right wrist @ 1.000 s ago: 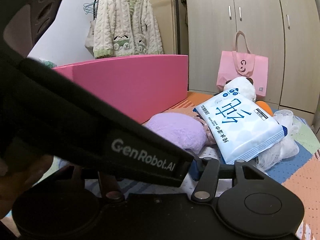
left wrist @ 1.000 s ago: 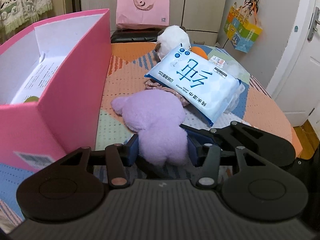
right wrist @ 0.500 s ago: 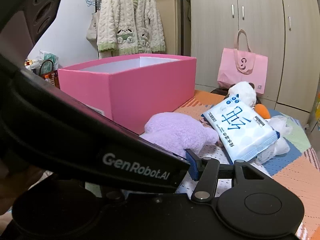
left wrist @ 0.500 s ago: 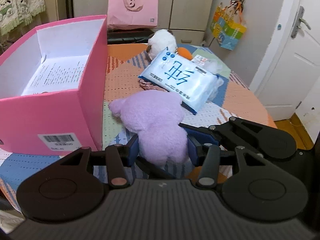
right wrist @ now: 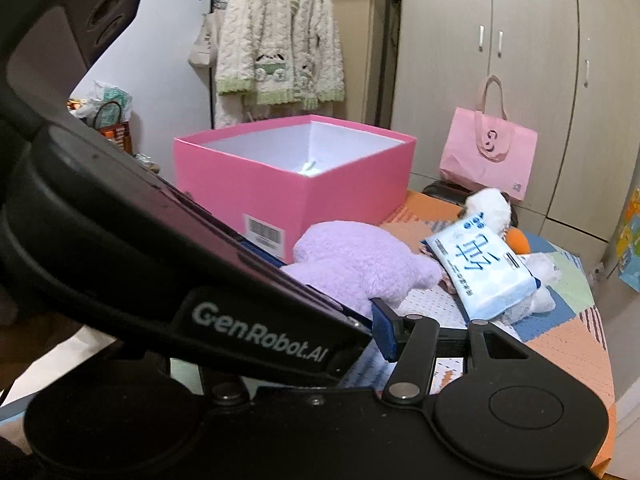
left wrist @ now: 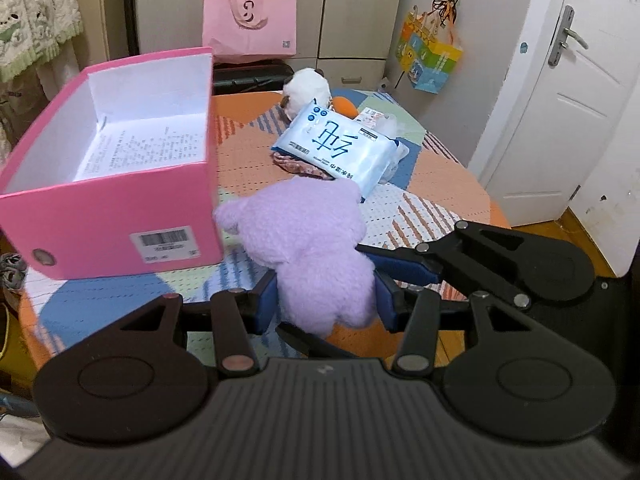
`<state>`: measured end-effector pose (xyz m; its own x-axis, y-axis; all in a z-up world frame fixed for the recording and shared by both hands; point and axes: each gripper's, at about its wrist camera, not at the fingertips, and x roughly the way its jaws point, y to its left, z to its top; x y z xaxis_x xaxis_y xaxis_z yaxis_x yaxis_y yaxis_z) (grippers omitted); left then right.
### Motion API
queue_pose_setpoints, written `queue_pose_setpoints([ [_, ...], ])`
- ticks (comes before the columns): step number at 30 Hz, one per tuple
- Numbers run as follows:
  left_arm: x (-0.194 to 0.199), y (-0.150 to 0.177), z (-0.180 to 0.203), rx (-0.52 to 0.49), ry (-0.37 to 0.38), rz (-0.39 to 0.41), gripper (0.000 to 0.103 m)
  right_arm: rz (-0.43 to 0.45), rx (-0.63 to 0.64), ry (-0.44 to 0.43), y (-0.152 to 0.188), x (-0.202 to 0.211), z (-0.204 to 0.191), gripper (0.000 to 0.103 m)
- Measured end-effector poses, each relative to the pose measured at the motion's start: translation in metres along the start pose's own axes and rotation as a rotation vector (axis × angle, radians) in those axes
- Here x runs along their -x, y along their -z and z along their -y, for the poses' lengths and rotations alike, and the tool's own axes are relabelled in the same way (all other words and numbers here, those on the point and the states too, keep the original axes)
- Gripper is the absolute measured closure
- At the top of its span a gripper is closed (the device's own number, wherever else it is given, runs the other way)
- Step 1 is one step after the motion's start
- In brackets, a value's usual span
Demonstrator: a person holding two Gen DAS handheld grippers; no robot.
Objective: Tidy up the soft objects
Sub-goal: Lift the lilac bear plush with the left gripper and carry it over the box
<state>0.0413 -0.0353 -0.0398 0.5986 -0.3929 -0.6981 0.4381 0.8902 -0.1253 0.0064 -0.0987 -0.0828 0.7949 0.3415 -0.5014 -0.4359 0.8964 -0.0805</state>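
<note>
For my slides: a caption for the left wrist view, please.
Left gripper clamps a purple plush beside the open pink box, tissue pack behind.

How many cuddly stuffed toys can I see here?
2. The purple plush toy is gripped by both grippers beside the pink box; the white plush toy lies behind the blue wipes pack. Others may be hidden under that pack.

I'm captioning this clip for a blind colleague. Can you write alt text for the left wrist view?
The left gripper clamps a fluffy lilac plush toy between its blue pads, above a patchwork-covered table. To the left stands an open pink cardboard box with a printed sheet inside; behind lie a pale blue wipes pack and a white plush.
</note>
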Motion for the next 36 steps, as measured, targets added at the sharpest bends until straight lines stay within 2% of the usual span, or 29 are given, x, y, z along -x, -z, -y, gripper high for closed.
queue_pose_setpoints([
  [9, 0.040, -0.004, -0.019, -0.006, -0.024, -0.013, 0.055, -0.003, 0.049, -0.080, -0.025, 0.012, -0.024, 0.042],
  [13, 0.058, -0.008, -0.029, -0.016, -0.055, 0.008, 0.055, 0.012, 0.095, -0.115, -0.041, 0.014, -0.037, 0.042],
  [21, 0.077, -0.040, -0.057, -0.019, -0.060, 0.038, 0.055, 0.060, 0.153, -0.122, -0.077, 0.006, -0.048, 0.042],
  [27, 0.069, -0.074, -0.078, -0.042, -0.051, 0.049, 0.055, 0.079, 0.161, -0.106, -0.108, -0.011, -0.041, 0.042],
  [36, 0.026, -0.114, -0.118, -0.061, -0.009, 0.014, 0.055, 0.047, 0.119, -0.094, -0.134, -0.066, -0.018, 0.042],
])
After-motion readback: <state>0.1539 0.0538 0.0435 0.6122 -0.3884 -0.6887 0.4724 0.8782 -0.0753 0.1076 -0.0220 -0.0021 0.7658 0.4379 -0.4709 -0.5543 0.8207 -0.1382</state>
